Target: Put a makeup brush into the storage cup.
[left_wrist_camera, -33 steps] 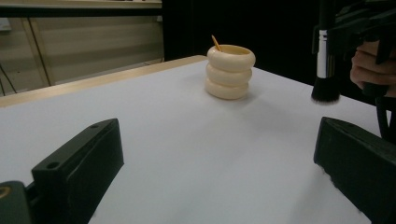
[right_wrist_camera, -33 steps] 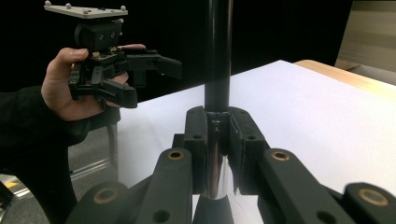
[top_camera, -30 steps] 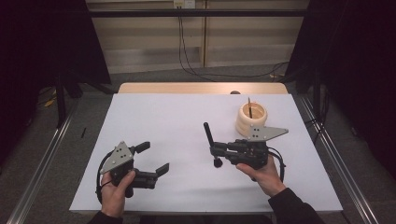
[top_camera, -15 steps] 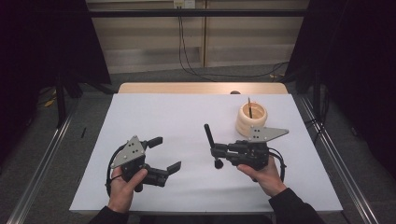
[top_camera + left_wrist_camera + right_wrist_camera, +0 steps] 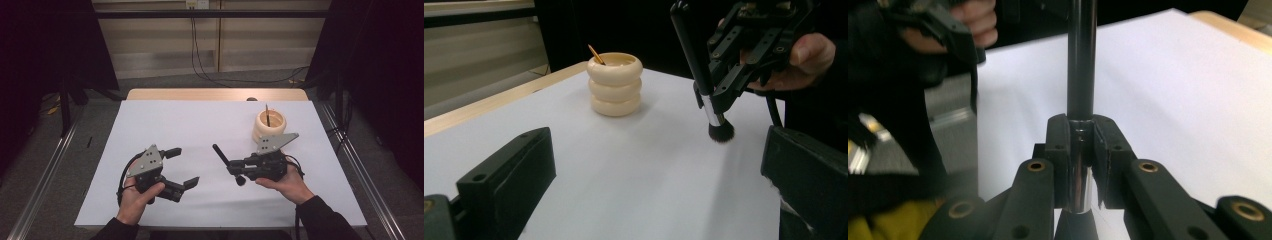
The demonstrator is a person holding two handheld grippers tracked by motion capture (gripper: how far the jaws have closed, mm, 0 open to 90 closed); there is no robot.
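My right tongs [image 5: 239,171] hold the brush [image 5: 710,107], left tongs [image 5: 186,167] wide, and next I must carry it to the cup [image 5: 269,124].

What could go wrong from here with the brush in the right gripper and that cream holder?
1. The right gripper clamps the makeup brush only at its shiny ferrule, so the long handle might pivot or slip.
2. The ringed cream holder already has a thin stick in it; the brush could knock it or tip the holder.
3. The left gripper stands open nearby and could bump the handle.
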